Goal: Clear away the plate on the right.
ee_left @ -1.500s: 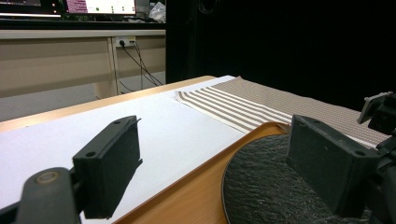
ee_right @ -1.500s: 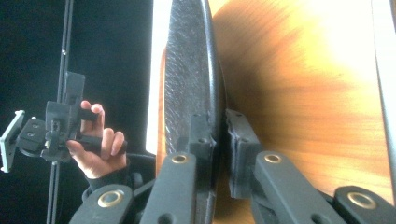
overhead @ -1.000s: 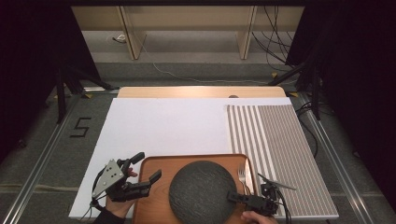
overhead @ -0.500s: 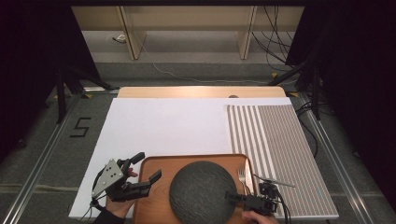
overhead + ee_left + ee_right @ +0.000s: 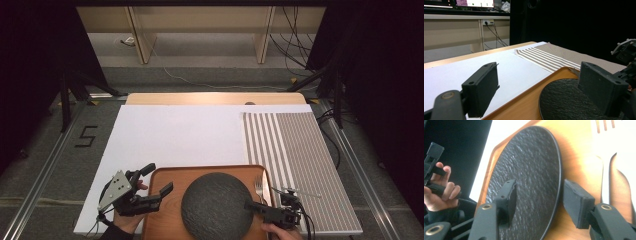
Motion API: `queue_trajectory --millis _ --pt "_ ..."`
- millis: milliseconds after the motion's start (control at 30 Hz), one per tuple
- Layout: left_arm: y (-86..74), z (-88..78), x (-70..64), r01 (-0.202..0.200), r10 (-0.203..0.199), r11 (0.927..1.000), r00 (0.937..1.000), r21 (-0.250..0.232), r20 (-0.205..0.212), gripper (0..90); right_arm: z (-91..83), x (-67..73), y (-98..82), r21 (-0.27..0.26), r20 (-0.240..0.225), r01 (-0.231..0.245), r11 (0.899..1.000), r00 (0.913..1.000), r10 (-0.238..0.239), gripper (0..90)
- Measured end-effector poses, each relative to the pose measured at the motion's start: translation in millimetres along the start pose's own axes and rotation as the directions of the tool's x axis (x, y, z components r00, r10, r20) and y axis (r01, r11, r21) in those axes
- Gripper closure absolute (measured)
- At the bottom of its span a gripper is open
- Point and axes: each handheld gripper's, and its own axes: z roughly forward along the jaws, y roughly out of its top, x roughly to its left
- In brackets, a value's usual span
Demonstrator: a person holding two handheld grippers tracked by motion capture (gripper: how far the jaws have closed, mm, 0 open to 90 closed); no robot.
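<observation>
Dark curtains close off both sides of the room, and a pale wooden table (image 5: 215, 98) covered by a white sheet (image 5: 175, 135) stands in the middle of the high view.

At about five o'clock in that view the right gripper (image 5: 260, 210) lies low over a wooden tray (image 5: 165, 210). Its jaws have just been opening and now stand released, one over the face of a dark round plate (image 5: 216, 211) and the other just outside the plate's rim, so the rim sits between them without either pad pressing on it. The right gripper view shows this closely: the plate (image 5: 529, 177) runs from twelve o'clock down to six, with a clear gap on each side of its rim. Just beyond the outer jaw, toward three o'clock, a pale fork (image 5: 606, 170) lies on the tray (image 5: 579, 152), tines toward twelve o'clock. In the high view the fork (image 5: 259, 187) is just beside the plate at its two o'clock.

At seven o'clock in the high view the left gripper (image 5: 157, 180) hangs over the tray's left edge, held by the person's left hand (image 5: 131, 212). Its jaws are spread wide with nothing between them. The left gripper view shows the plate (image 5: 564, 100) at five o'clock and the tray rim (image 5: 524, 100) below the jaws.

Farther out, a striped mat (image 5: 295, 160) covers the table's right side, from one to four o'clock of the plate. Beyond the table, at twelve o'clock, cables trail over the floor beneath a light wooden bench (image 5: 200, 20).
</observation>
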Motion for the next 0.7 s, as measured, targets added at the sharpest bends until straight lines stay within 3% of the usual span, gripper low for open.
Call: queue_trajectory --millis 200,333,500,600,700 --pt "-0.2 0.5 -0.1 0.000 0.000 1.0000 1.0000 0.005 0.007 16.0 -4.2 3.2 4.0 -0.029 0.032 0.065 0.997 0.9974 -0.064 43.2" --pt "-0.3 1.1 -0.4 0.003 -0.003 1.0000 0.9999 0.007 0.014 16.0 -10.8 4.2 10.7 -0.078 0.046 0.129 0.989 0.9909 -0.126 40.7" --pt "-0.7 1.8 -0.7 0.008 -0.008 0.9999 0.9998 0.012 0.020 16.0 -20.3 8.6 17.7 -0.151 0.068 0.228 0.962 0.9731 -0.220 38.7" --pt "-0.7 2.2 -0.8 0.009 -0.009 0.9999 0.9997 0.013 0.022 15.9 -23.8 9.8 19.4 -0.179 0.068 0.253 0.951 0.9672 -0.245 38.4" --pt "-0.8 2.4 -0.9 0.009 -0.010 0.9998 0.9996 0.015 0.025 15.9 -27.0 13.0 20.5 -0.205 0.087 0.306 0.930 0.9517 -0.294 38.2"
